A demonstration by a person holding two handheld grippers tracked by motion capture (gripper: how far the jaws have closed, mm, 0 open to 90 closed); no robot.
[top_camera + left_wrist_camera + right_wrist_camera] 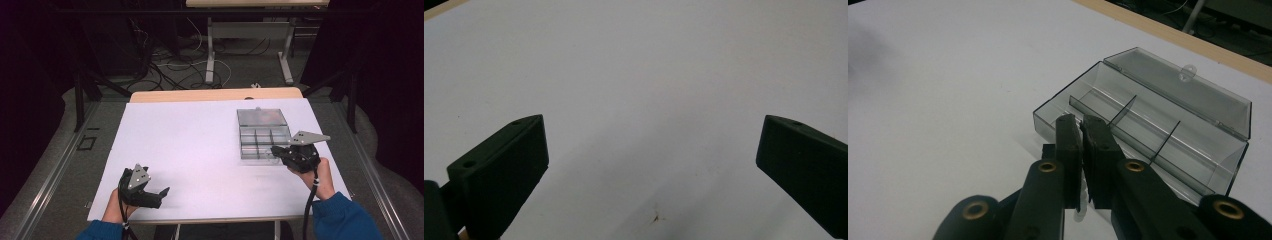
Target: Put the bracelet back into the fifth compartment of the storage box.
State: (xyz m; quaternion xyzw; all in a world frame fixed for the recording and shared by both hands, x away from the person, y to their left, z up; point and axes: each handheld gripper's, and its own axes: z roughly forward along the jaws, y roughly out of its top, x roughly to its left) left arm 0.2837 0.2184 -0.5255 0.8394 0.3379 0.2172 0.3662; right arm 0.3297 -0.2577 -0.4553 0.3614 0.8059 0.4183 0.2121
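A clear plastic compartment box [263, 141] lies open on the white table cover [190, 145], its lid [262, 117] folded back on the far side. My right gripper [276, 150] is at the box's near right corner. In the right gripper view its jaws stand pressed together, with the fingertips [1068, 125] over the near wall of the box [1148, 115]. A small pale speck shows low in the slit between them; I cannot tell what it is. My left gripper [162, 194] rests near the front left edge, open [651, 150] over bare white cover.
The box's dividers [1122, 111] mark off several compartments that look empty. The wooden table edge [215, 94] runs along the back. Beyond it are cables on the floor [175, 65] and another table's legs [210, 55].
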